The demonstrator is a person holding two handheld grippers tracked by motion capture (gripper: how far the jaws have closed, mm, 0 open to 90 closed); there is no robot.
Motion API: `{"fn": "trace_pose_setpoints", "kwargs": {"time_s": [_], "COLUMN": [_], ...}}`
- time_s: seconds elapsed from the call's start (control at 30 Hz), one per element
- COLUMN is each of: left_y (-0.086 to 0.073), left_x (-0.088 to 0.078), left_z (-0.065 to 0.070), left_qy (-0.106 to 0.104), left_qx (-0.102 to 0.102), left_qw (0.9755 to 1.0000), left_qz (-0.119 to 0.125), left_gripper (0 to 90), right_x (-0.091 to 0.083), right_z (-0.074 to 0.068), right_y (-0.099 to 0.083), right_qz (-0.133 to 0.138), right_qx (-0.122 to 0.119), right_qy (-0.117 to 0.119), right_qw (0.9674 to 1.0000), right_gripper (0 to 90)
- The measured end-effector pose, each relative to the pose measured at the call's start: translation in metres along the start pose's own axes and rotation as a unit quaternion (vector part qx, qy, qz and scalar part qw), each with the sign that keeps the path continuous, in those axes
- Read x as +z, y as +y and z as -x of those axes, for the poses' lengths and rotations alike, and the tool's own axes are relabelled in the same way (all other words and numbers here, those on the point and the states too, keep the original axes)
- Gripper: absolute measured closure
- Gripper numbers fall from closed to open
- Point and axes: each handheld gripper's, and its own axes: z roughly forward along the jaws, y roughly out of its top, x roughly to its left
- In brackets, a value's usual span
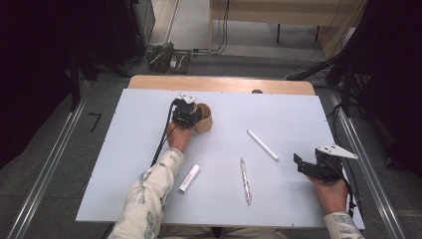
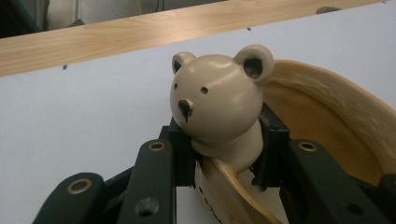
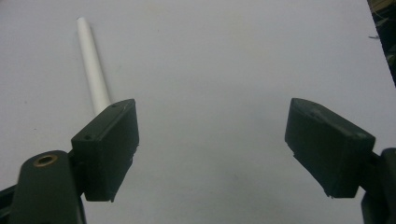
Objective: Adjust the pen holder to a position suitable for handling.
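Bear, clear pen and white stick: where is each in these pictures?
bear [image 2: 212, 100], left gripper view, on its face.
clear pen [image 1: 245, 180], high view, mid-barrel.
white stick [image 1: 263, 145], high view, its middle.

Beige bear-head cup [image 2: 215, 107], black gripper jaws, pale blue-grey table [image 1: 124, 164], light wood far edge, white stick [image 3: 93, 65], floral-patterned sleeve [image 1: 149, 199].

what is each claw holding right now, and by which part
The left claw grips the tan ceramic bear-shaped cup by the neck of its bear figure. The right claw is open, holding nothing.
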Motion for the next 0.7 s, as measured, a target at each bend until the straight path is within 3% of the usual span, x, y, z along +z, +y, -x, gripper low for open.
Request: {"fn": "trace_pose_setpoints", "kwargs": {"time_s": [0.2, 0.7], "left_y": [-0.001, -0.015], "left_x": [-0.005, -0.029], "left_z": [0.011, 0.039], "left_qy": [-0.016, -0.064], "left_qx": [0.023, 0.047], "left_qw": [0.9996, 0.9968], "left_qz": [-0.001, 0.008], "left_gripper": [67.3, 67.3], "right_x": [0.000, 0.000], "right_z": [0.001, -0.003], "right_y": [0.000, 0.000], "right_qz": [0.002, -0.001], "right_qx": [-0.001, -0.004], "right_qy": [-0.001, -0.001], "right_qw": [1.0000, 1.0000], "right_gripper": [16.2, 16.2]}}
